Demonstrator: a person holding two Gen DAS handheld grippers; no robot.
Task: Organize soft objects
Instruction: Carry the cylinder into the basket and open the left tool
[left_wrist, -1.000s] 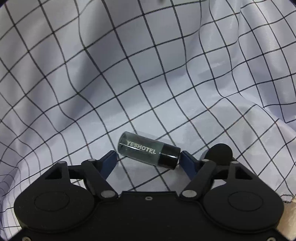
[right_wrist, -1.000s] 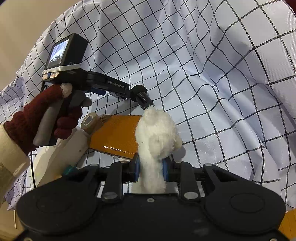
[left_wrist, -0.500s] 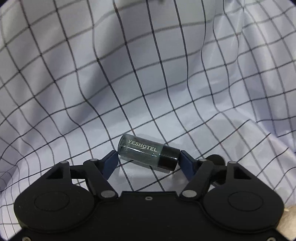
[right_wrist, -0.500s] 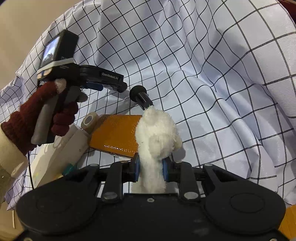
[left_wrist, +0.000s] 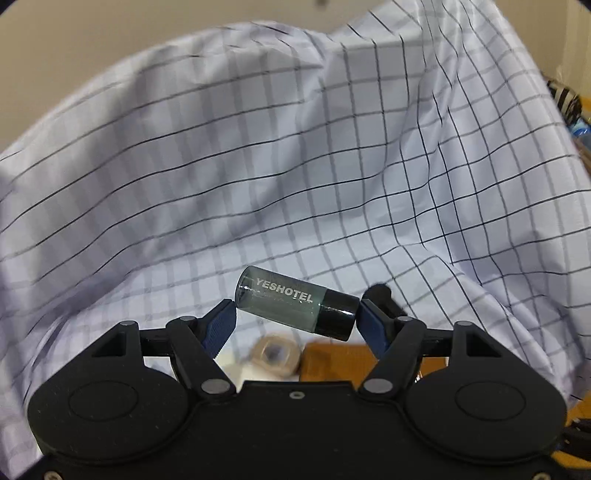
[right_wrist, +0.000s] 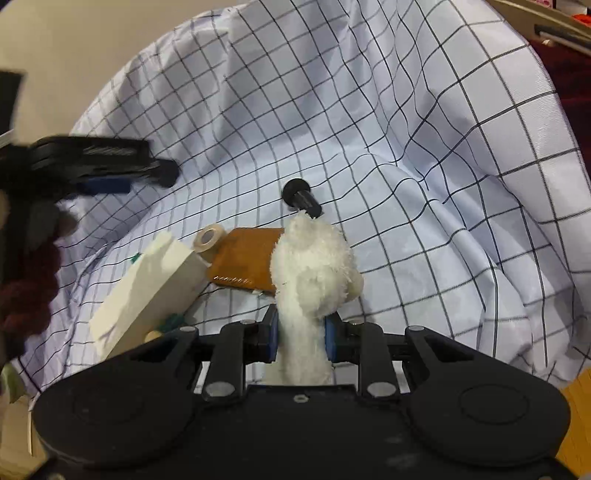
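Between my left fingers: a small dark-tinted bottle (left_wrist: 297, 304) marked YESHOTEL, lying crosswise and slightly tilted, black cap toward the right pad.
Left gripper (left_wrist: 295, 317): partly open, its blue pads pressed on the bottle's two ends, lifting it clear above the cloth.
Right gripper (right_wrist: 301, 339): closed as far as it goes, pinching a white fluffy plush toy (right_wrist: 312, 273) that stands up between the pads.
Checked cloth (right_wrist: 406, 147): white with thin dark grid lines, rumpled into folds and rising like a wall behind everything in both views.
On the cloth below the plush: an orange-brown flat pouch (right_wrist: 243, 262), partly hidden by the toy.
Beside the pouch: a roll of beige tape (right_wrist: 209, 238) touching its left edge, and a white box (right_wrist: 151, 291) lying tilted just left of that.
Behind the plush: a small black capped tube (right_wrist: 303, 197) resting on the cloth, just beyond the toy's top.
Seen from my right side: my left hand in a dark red knitted glove (right_wrist: 26, 288), blurred at the frame's left edge, carrying the other gripper above the cloth.
Seen from my left side: the tape (left_wrist: 275, 356) and the pouch (left_wrist: 332, 360) show blurred beneath the held bottle, well below it.
Far edges: a beige wall behind the cloth; clutter at the right too small to make out.
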